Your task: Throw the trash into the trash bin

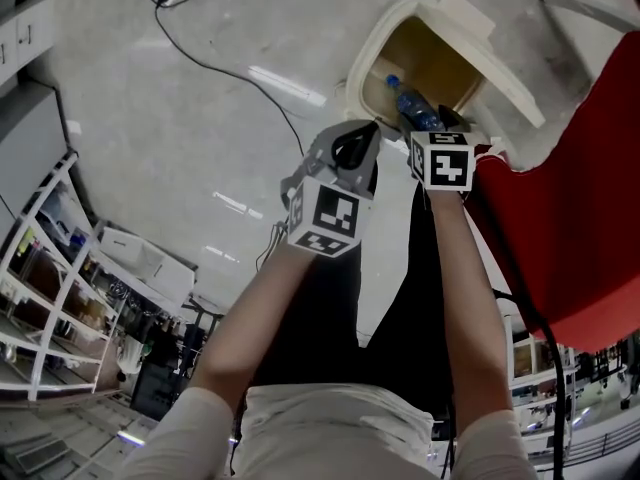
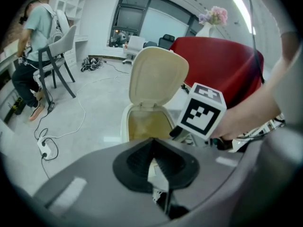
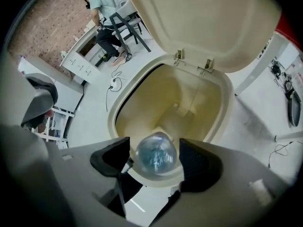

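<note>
The right claw (image 3: 154,156) is closest. Its jaws are spread, and a clear plastic bottle (image 3: 156,159) sits between them. A thin gap shows on each side of the bottle, so the claw does not seem to squeeze it.

The bottle hangs over the open trash bin (image 3: 226,110), at 6 o'clock of the bin's mouth, right above the near rim. The lid (image 3: 213,22) stands up at 12 o'clock. In the head view the bottle's blue cap points down into the bin.

The left claw (image 2: 154,155) is pressed together and pinches a small white scrap (image 2: 155,173). In the head view it sits at 9 o'clock of the right claw. It looks to be just short of the bin's mouth, above the floor (image 1: 150,118).

Some things could go wrong from here:
- The bottle is over the rim and not over the middle, so it could bump the rim and bounce out onto the floor.
- The scrap looks light, so if the left claw opens where it is, the scrap could drift down beside the bin.
- The two claws are very close together, so one could knock the other, or knock the lid so it tips down over the mouth.
</note>
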Demonstrator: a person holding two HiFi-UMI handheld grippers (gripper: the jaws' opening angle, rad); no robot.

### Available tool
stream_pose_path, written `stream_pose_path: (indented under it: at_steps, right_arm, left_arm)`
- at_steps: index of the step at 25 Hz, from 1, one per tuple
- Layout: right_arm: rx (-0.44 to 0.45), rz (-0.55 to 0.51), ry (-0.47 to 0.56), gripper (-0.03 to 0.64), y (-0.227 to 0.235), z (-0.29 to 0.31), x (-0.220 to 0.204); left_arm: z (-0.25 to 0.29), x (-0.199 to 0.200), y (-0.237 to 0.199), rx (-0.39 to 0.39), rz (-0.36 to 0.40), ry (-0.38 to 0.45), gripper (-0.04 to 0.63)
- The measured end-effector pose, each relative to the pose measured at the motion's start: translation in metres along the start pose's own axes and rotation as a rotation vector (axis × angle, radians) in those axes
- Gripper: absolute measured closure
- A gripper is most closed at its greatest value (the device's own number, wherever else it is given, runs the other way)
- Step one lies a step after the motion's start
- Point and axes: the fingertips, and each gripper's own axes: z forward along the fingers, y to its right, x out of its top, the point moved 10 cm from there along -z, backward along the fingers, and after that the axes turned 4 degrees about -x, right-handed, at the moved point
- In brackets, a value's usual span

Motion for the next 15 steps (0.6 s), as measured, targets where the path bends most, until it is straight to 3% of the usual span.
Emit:
stream_pose_path:
  at_steps: [10, 15]
  right_arm:
    - [0.031, -0.02, 0.053, 0.3, -0.012, -0.046, -0.004]
    - [0.036, -0.016, 0.155, 0.375, -0.019, -0.093, -0.007]
  left_arm:
    - [-0.022, 0.008, 0.014, 0.023, -0.049, 0.005, 0.591]
    - [-0.036, 0.024, 0.034, 0.037, -0.063, 0.02, 0.591]
